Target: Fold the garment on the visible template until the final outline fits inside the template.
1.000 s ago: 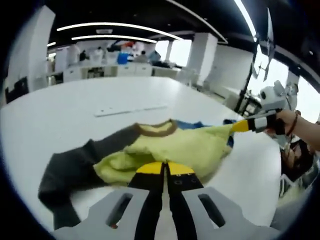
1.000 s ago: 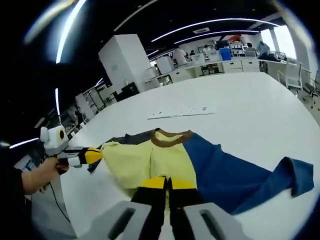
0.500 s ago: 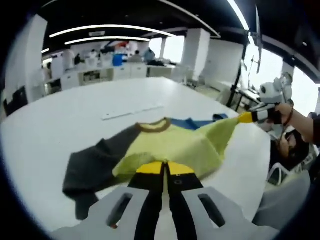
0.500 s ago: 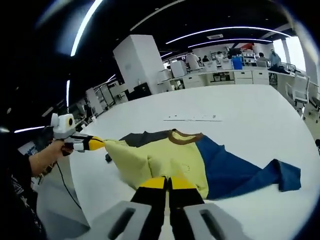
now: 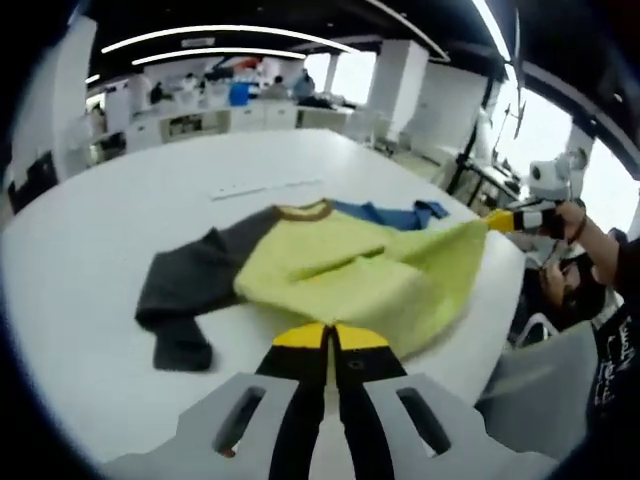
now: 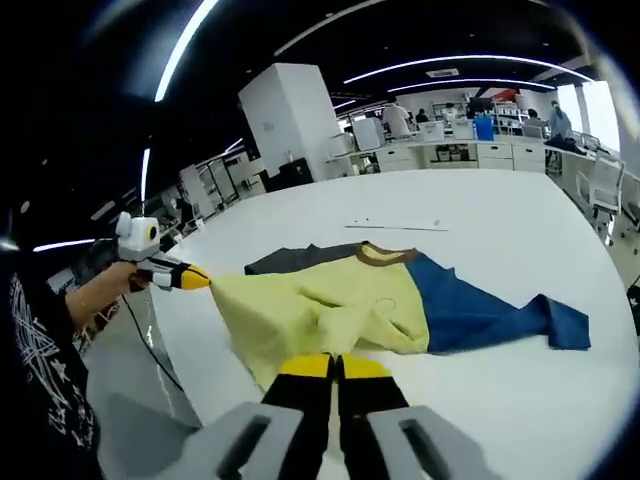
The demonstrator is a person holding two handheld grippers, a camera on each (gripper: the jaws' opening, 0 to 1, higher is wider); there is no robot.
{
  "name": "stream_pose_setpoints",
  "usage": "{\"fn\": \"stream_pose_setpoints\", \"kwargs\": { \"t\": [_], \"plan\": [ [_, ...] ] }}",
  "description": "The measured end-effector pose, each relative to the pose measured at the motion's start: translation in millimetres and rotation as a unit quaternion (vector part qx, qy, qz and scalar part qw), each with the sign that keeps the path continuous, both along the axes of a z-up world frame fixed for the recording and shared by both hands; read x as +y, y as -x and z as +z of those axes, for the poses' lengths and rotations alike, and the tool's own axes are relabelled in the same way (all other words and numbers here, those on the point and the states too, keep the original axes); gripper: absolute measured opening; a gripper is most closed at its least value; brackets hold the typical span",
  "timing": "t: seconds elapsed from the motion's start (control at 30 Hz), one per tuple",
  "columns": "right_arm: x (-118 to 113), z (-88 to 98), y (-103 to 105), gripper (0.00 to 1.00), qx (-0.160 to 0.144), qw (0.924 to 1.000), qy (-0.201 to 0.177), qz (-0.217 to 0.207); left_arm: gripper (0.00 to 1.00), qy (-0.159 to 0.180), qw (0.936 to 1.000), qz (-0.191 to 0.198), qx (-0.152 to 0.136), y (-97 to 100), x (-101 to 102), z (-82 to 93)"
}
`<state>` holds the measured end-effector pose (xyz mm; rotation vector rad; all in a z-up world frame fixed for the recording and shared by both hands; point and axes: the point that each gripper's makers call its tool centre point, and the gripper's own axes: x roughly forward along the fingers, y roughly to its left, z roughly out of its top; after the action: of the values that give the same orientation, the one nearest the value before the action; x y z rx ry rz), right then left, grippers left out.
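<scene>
Pulled further toward the table point(image 5: 90, 230) edge since earlier: shirt point(image 5: 350, 270), hem lifted past the edge. Both grippers, left point(image 5: 331, 338) and right point(image 6: 336, 367), clamped on its yellow hem corners.

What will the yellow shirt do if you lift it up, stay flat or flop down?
It will probably flop. The shirt already sags and wrinkles between the left claw and the right claw. It seems light, since both shut claws hold its hem up easily. The blue sleeve would likely dangle.
</scene>
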<state>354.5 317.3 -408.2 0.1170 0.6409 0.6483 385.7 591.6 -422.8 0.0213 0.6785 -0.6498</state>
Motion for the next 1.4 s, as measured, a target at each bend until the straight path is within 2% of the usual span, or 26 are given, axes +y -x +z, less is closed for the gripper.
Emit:
{"fn": "stream_pose_setpoints", "kwargs": {
  "t": [0.23, 0.33, 0.5, 0.67, 0.8, 0.93, 1.0, 1.1, 1.4],
  "plan": [
    [-3.6, -11.9, 31.3, 0.0, 0.014, 0.9997, 0.02, 0.007, 0.0, -0.006, 0.9997, 0.008, 0.023, 17.6, 10.2, -10.5],
    [-6.2, -22.8, 46.4, 0.0, 0.025, 0.9983, 0.05, 0.017, 0.0, -0.021, 0.9981, 0.022, 0.053, 24.9, 21.0, -25.0],
    [-7.8, -40.1, 67.4, 0.0, 0.041, 0.9943, 0.093, 0.031, 0.0, -0.019, 0.9975, 0.024, 0.064, 33.0, 22.5, -37.5],
    [-11.7, -55.3, 75.1, 0.0, 0.056, 0.9946, 0.086, 0.017, 0.0, -0.023, 0.9961, 0.029, 0.08, 38.1, 24.8, -48.8],
    [-15.1, -75.4, 84.7, 0.0, 0.065, 0.989, 0.129, 0.031, 0.0, -0.027, 0.9946, 0.039, 0.093, 39.8, 30.3, -59.2],
    [-14.7, -89.7, 88.9, 0.0, 0.076, 0.9875, 0.135, 0.03, 0.0, -0.033, 0.9933, 0.046, 0.101, 41.7, 34.7, -68.6],
    [-16.1, -97.3, 93.5, 0.0, 0.084, 0.9838, 0.155, 0.035, 0.0, -0.035, 0.9928, 0.051, 0.103, 42.3, 37.2, -72.7],
    [-18.2, -105.2, 97.3, 0.0, 0.093, 0.9802, 0.17, 0.041, 0.0, -0.037, 0.9921, 0.056, 0.106, 42.6, 40.3, -78.5],
    [-22.8, -113.3, 101.6, 0.0, 0.102, 0.9776, 0.181, 0.035, 0.0, -0.049, 0.99, 0.064, 0.115, 46.1, 45.2, -95.0]
  ]
}}
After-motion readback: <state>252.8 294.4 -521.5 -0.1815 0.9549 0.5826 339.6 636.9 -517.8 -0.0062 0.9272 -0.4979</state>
